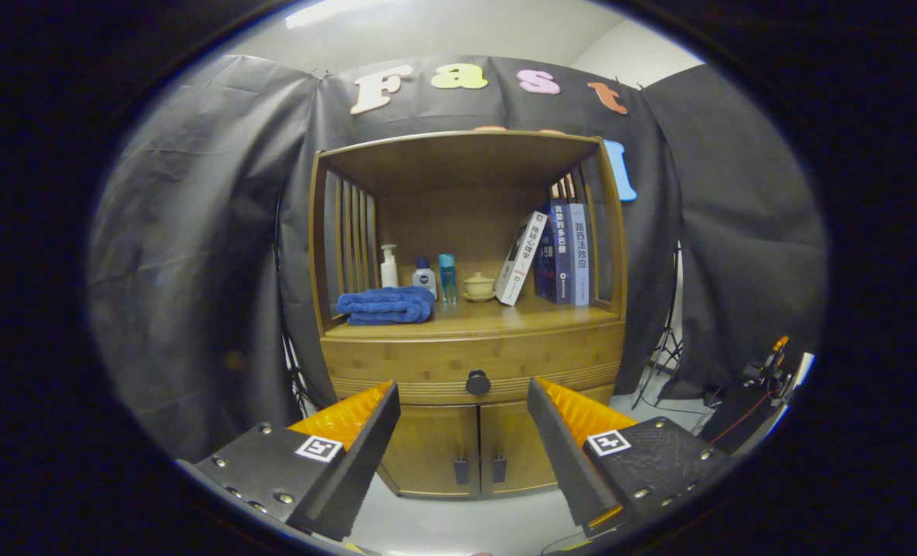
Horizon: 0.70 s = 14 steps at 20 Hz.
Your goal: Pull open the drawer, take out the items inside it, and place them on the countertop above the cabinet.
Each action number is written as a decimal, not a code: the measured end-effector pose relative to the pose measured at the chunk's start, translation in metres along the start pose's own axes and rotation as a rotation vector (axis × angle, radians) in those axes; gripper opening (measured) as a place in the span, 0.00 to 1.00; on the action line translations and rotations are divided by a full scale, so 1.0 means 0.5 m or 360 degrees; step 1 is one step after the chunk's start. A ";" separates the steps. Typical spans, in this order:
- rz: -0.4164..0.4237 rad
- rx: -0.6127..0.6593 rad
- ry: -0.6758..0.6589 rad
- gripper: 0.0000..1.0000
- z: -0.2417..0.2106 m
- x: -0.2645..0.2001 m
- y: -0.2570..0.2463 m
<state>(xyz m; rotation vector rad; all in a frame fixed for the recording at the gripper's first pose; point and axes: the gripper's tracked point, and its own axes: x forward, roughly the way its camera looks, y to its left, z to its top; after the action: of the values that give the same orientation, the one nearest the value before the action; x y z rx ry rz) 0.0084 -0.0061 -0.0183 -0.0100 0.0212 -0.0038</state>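
A bamboo cabinet (473, 363) stands ahead against the booth wall. Its drawer (427, 361) is closed, with a round dark knob (477, 382) at the centre of its front. The countertop (504, 316) lies just above the drawer, under an open shelf niche. My gripper (463, 395) is open and holds nothing. It hangs some way short of the cabinet, and the knob shows in the gap between the two fingertips. What lies inside the drawer is hidden.
On the countertop lie a folded blue towel (386, 305), a white pump bottle (388, 268), two small bottles (436, 279), a lidded cup (479, 286) and several books (555, 255). Two closed doors (466, 455) sit below the drawer. A tripod (663, 359) and gear (763, 378) stand to the right.
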 end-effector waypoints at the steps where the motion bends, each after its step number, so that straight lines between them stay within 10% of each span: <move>1: -0.0003 -0.0006 -0.0001 0.99 -0.004 0.005 -0.004; 14: 0.0004 0.0025 0.0126 0.99 -0.175 0.226 -0.058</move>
<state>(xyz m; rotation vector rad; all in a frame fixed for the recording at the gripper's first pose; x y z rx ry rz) 0.1196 -0.0365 -0.1077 0.0060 0.1002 -0.0015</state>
